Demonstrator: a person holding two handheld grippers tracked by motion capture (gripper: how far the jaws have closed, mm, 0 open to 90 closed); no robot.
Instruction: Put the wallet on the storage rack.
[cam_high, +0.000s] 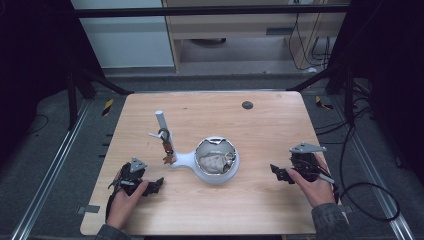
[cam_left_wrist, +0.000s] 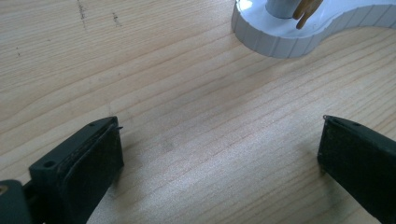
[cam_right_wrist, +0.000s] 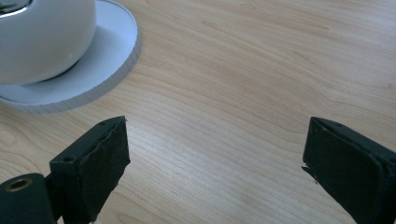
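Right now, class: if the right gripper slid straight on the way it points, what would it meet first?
Probably the white bowl on its flat white base, though in the right gripper view these sit left of centre, so the right gripper might only graze the base.

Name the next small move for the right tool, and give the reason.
Probably ease the right tool left toward the white bowl. Its jaws stand open with only bare table between them, and the bowl on its white base sits apart, ahead to that side. The left tool is open too, near the base's narrow end.
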